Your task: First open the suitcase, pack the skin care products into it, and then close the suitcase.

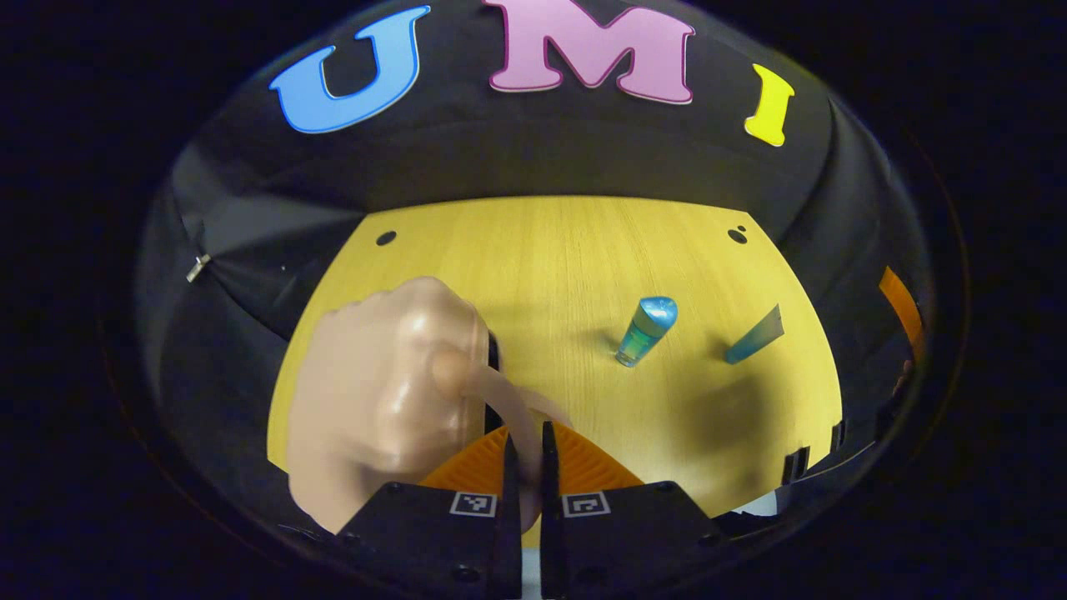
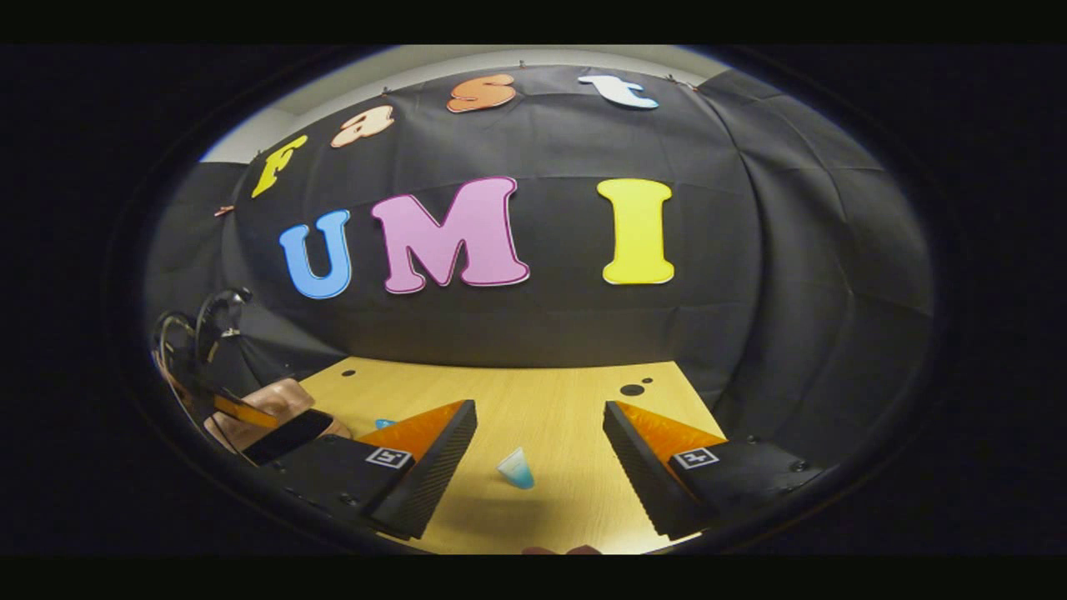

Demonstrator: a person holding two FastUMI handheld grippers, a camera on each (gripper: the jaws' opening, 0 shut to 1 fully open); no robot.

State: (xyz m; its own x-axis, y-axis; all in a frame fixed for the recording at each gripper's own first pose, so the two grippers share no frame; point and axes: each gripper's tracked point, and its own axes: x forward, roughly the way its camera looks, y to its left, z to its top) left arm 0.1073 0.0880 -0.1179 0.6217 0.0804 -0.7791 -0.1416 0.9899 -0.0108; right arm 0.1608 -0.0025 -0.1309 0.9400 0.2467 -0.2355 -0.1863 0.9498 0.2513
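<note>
On the yellow wooden table point(image 1: 583, 267) in the left gripper view, the left tool point(image 1: 527, 454) is pressed nearly together on a thin beige strap-like part of a glossy beige, rounded suitcase point(image 1: 383, 400). A teal capped bottle point(image 1: 647, 331) and a flat teal tube point(image 1: 754, 337) stand well apart from the case. The narrow part could slip out, or the case could slide instead of opening. Across the right gripper view, the right tool point(image 2: 540, 454) is spread wide above the table, with the tube point(image 2: 516, 468) between its fingers; closing off-centre could topple it.
</note>
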